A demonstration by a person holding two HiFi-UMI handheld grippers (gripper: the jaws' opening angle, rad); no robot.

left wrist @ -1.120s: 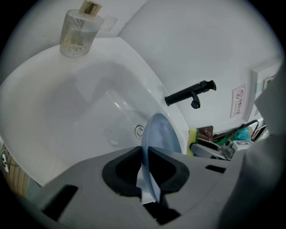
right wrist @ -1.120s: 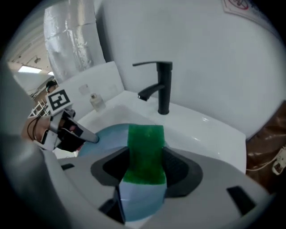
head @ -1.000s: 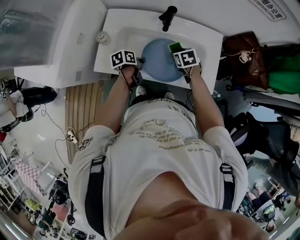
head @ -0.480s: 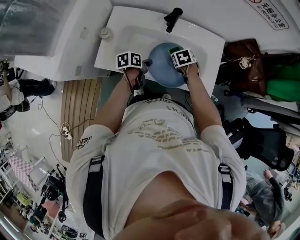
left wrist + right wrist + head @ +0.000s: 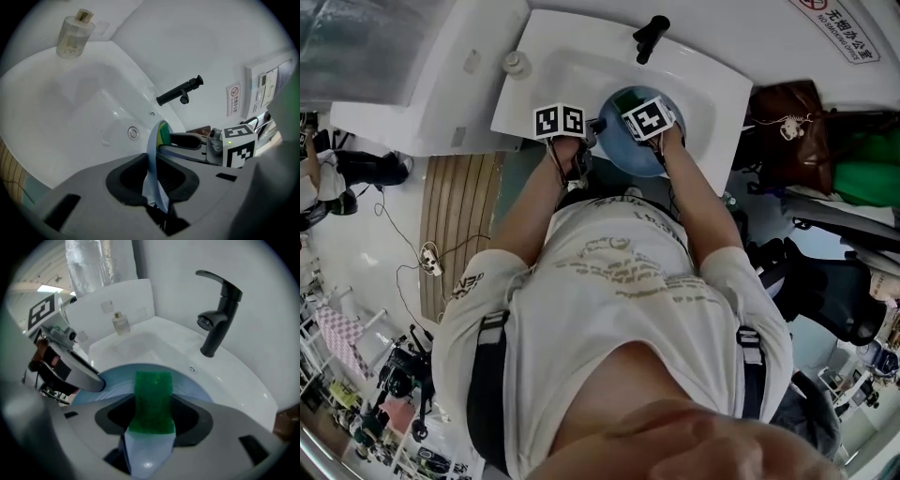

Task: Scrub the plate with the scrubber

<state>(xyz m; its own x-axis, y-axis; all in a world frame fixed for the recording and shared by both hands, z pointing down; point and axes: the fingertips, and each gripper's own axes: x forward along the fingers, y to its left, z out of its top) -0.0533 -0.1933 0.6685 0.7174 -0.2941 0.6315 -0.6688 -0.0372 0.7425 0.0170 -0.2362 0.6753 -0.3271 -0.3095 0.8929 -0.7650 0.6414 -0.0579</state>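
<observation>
Head view, upper centre: plate (image 5: 639, 157), blue, sits in the white sink (image 5: 546, 86) below the black faucet (image 5: 648, 37). Left tool (image 5: 157, 190) is clamped on the plate's rim; the left gripper view shows the plate edge-on and upright. Right tool (image 5: 151, 439) is clamped on the green scrubber (image 5: 153, 397). The scrubber lies flat against the plate's face, frame centre.

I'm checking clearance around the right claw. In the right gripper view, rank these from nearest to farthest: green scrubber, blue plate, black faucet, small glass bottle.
1. Green rectangular scrubber sponge: gripped in the right claw.
2. Round blue plate: just beyond, under the sponge.
3. Black metal faucet: farther back, to the right.
4. Small clear glass bottle: farthest, back left.
</observation>
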